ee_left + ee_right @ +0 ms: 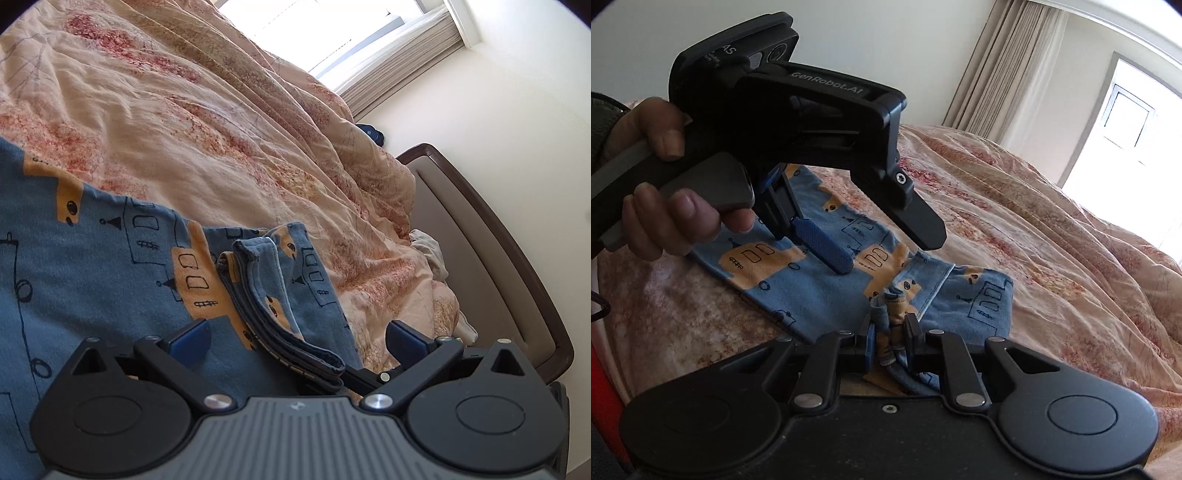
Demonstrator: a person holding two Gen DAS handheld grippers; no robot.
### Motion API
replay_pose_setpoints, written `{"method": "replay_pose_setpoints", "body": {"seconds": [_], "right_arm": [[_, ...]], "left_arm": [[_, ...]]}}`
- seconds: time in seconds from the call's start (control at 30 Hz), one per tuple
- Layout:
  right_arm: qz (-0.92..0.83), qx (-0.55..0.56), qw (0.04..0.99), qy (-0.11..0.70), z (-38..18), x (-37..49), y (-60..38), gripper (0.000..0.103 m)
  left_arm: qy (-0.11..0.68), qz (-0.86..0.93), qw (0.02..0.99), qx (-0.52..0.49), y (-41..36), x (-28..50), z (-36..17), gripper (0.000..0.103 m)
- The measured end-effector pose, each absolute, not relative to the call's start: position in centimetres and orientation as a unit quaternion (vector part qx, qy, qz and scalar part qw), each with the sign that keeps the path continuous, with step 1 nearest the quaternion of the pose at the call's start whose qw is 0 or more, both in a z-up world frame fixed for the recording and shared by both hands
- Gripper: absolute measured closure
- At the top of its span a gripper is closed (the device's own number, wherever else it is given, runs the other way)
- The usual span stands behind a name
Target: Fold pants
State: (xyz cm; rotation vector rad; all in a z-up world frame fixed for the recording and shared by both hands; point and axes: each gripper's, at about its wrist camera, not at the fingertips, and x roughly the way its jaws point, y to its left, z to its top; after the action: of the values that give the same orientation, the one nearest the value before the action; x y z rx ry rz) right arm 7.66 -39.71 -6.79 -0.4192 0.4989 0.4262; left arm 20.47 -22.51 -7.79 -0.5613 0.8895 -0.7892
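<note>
Two claws over blue pants (pixel 812 273) (on bedspread (pixel 192 122)): left claw (pixel 295 336) wide, right claw (pixel 890 341) pinching fabric.

We see the left gripper (pixel 882 240) hanging low over the pants (pixel 768 258), jaws wide, blocking the way in from above. Beyond the pants the duvet (pixel 192 122) lies open toward the window (pixel 295 29). To the side, the headboard (pixel 491 251) and wall (pixel 498 92) close us in.

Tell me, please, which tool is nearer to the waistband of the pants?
Right. The right tool is shut on the bunched waistband of the pants. The left tool hangs open, with the waistband's folded edge lying between its fingers, ungripped.
</note>
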Motion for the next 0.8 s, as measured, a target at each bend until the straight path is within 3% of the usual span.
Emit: {"method": "replay_pose_setpoints", "body": {"seconds": [0.13,0.3,0.47,0.57,0.67,0.73,0.8], "right_arm": [[0.203,-0.196,0.929,0.240,-6.7,7.6,-40.1,0.086],[0.191,-0.141,0.951,0.199,-5.4,6.7,-41.3,0.089],[0.198,-0.125,0.952,0.195,-4.9,6.3,-41.7,0.089],[0.206,-0.134,0.948,0.201,-5.0,6.0,-41.3,0.089],[0.208,-0.150,0.943,0.210,-5.2,5.9,-40.6,0.089],[0.208,-0.156,0.942,0.212,-5.1,5.7,-40.4,0.089],[0.208,-0.159,0.941,0.213,-5.0,5.7,-40.3,0.089]], "left_arm": [[0.424,-0.357,0.783,-0.281,-22.4,20.9,-7.9,0.000],[0.447,-0.317,0.742,-0.386,-21.8,22.3,-9.0,0.001],[0.460,-0.277,0.734,-0.416,-22.7,22.9,-9.5,0.013],[0.468,-0.261,0.729,-0.425,-23.3,22.7,-9.9,0.035],[0.471,-0.241,0.744,-0.408,-23.6,22.3,-9.9,0.069],[0.466,-0.233,0.760,-0.388,-23.6,22.1,-9.5,0.085],[0.463,-0.235,0.769,-0.374,-23.6,22.0,-8.9,0.088]]}}
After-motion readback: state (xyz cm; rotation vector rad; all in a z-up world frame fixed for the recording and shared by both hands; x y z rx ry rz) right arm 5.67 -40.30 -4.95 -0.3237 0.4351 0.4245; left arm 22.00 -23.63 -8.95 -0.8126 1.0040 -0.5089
